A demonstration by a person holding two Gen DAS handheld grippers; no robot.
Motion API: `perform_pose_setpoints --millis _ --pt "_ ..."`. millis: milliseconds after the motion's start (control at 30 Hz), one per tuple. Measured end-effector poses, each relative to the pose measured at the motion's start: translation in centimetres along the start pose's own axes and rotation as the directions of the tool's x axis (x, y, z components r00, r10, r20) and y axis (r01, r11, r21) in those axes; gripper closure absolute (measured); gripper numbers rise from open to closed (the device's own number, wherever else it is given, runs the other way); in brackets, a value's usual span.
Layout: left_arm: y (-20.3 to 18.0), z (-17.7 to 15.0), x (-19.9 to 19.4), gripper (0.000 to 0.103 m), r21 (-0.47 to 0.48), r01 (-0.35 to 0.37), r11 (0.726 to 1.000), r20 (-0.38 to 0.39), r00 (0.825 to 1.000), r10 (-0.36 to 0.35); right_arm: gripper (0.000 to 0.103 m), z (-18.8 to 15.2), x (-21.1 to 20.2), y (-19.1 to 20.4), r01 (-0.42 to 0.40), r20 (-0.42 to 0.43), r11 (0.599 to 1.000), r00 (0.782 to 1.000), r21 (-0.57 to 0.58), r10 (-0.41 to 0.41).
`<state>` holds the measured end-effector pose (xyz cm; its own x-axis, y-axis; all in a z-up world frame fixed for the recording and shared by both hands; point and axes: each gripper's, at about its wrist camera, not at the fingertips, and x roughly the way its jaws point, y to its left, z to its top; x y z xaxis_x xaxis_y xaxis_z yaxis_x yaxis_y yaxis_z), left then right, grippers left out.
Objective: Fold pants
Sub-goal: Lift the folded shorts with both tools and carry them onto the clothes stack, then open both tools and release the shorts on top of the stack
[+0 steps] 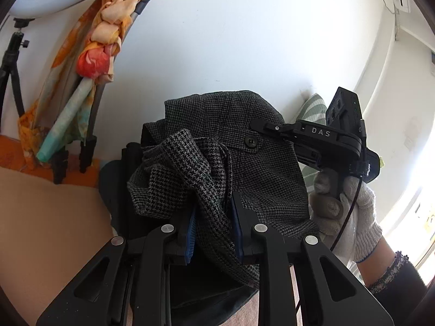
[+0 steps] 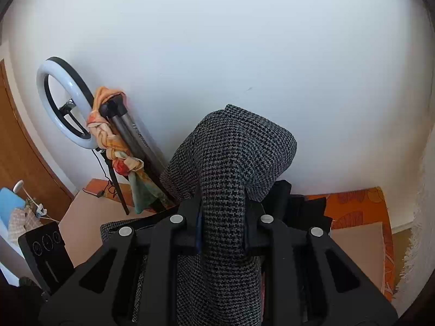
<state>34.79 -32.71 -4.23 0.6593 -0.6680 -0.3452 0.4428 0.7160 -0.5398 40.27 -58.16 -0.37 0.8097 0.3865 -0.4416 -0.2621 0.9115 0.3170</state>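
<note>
Both grippers' fingers are pinched on the pants (image 1: 239, 146), a grey houndstooth pair held bunched up off the table (image 1: 49, 217) in front of the white wall (image 1: 231, 32). On the left gripper (image 1: 212, 228) the blue pads clamp a thick twisted fold; the right gripper (image 2: 223, 225) squeezes a rolled hump of the same cloth. Left of the pants a tripod (image 2: 141, 141) leans on the wall, an orange scarf (image 1: 103, 35) knotted round it, beside a ring light (image 2: 64, 100). On the pants a dark button (image 1: 250, 141) shows near a gloved hand (image 1: 345, 217)
</note>
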Motion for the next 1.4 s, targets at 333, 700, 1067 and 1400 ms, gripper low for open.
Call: perform_pose_setpoints --millis 333,700,1067,1400 --pt "0.7 -3.2 -1.8 0.082 0.032 -0.045 0.998 -0.114 0.992 0.049 0.042 -1.4 2.3 -4.3 0.257 -0.079 0.961 0.965 0.097 -0.250" --pt "0.0 -2.3 -6.5 0.068 0.051 -0.051 0.997 -0.144 0.988 0.058 0.040 -2.4 -2.8 0.2 0.375 -0.027 0.924 0.927 0.077 -0.374" --pt "-2.4 -1.0 -13.2 0.040 0.144 -0.039 0.989 -0.139 0.989 0.059 0.040 -6.6 -10.1 9.3 0.431 0.030 0.900 0.901 0.062 -0.433" --pt "-2.2 -0.7 -20.2 0.037 0.172 -0.075 0.982 -0.112 0.989 0.095 0.015 -10.7 -15.0 19.1 0.494 0.106 0.869 0.863 0.026 -0.493"
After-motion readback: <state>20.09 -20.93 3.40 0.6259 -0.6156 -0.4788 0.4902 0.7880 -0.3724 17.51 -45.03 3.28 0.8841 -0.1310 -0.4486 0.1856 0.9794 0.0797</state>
